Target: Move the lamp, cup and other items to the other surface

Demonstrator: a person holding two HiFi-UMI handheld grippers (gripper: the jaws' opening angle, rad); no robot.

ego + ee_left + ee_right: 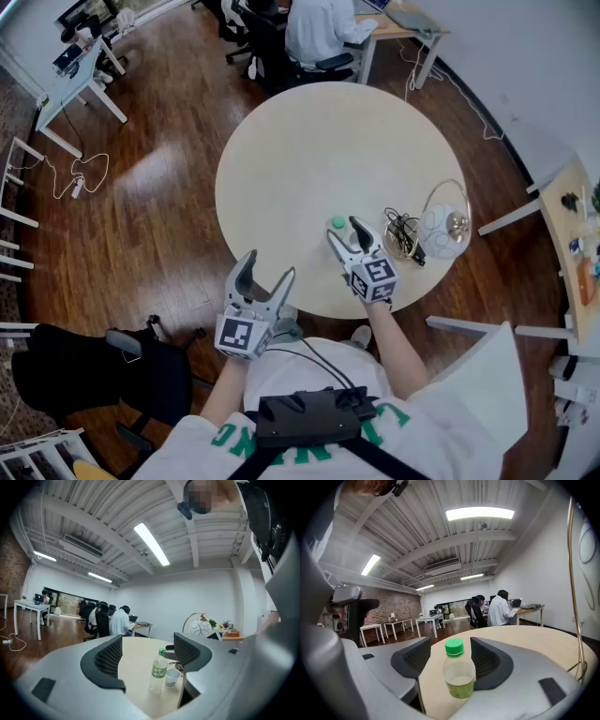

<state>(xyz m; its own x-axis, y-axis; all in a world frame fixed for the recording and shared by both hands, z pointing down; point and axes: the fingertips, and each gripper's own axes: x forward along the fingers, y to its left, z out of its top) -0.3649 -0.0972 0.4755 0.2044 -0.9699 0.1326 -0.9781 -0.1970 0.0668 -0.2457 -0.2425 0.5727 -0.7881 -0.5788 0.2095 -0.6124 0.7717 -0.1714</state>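
Observation:
A clear bottle with a green cap (337, 222) stands near the front edge of the round table (300, 150). My right gripper (343, 232) is open around the bottle (458, 674), with a gap on each side of it. The left gripper view shows the bottle (159, 670) and a paper cup (172, 678) side by side. A lamp (443, 225) with a white globe and a gold arc stands to the right on the table. My left gripper (269, 265) is open and empty, just off the table's near edge. In the head view the cup is hidden.
A coil of black cable (401, 232) lies between the bottle and the lamp. A person sits at a desk (394, 23) beyond the table. A white table (80, 75) stands at the far left and a black chair (94, 370) at the near left.

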